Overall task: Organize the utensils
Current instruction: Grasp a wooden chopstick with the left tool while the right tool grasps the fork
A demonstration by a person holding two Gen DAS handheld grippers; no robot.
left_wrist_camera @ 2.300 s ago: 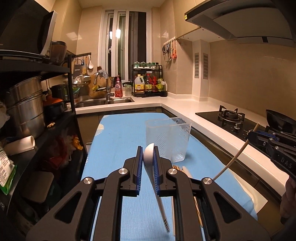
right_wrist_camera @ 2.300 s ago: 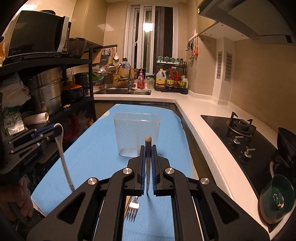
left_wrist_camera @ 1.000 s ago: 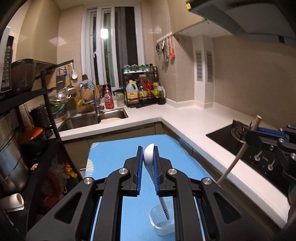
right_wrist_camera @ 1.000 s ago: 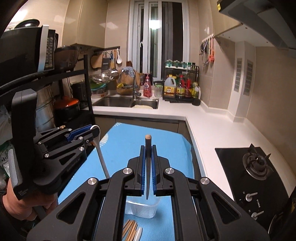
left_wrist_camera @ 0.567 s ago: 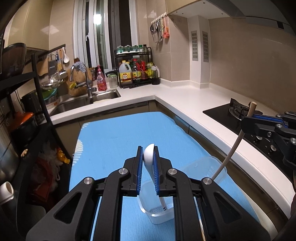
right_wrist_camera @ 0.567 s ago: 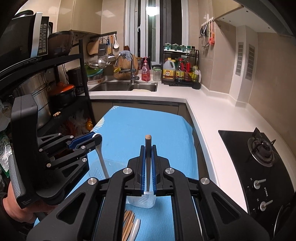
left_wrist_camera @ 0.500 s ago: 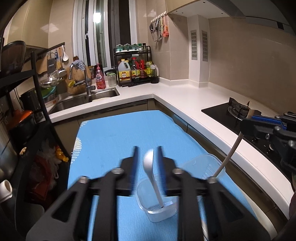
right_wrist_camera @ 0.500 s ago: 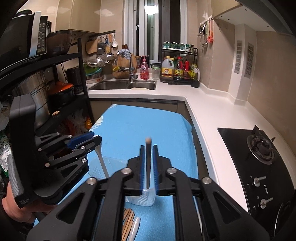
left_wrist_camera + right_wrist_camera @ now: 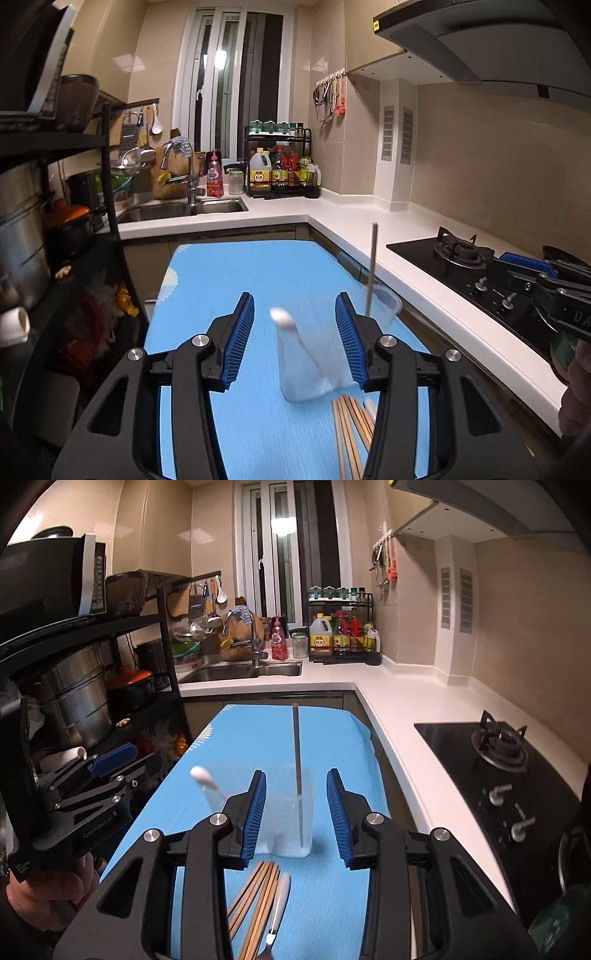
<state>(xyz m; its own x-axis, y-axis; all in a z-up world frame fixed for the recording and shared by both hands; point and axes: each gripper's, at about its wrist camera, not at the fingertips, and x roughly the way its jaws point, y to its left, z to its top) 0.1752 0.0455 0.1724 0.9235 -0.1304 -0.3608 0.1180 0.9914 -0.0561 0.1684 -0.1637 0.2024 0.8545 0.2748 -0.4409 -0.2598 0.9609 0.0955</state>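
Our left gripper (image 9: 294, 341) and right gripper (image 9: 296, 814) have just been opening, now empty; spoon (image 9: 282, 320) and fork (image 9: 296, 753) stand in the clear cup (image 9: 286, 819). Chopsticks (image 9: 255, 904) wait near the mat (image 9: 332, 738)'s near edge.

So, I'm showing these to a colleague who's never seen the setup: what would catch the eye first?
Probably the clear plastic container on the blue mat, with a white spoon and a thin utensil handle standing in it. Both grippers, left and right, have just been opening; nothing sits between the pads. Chopsticks lie nearer on the mat.

Clear cup (image 9: 314, 365) motion-blurred, chopsticks (image 9: 255, 908) cut off below (fork's (image 9: 275, 912) tines too)
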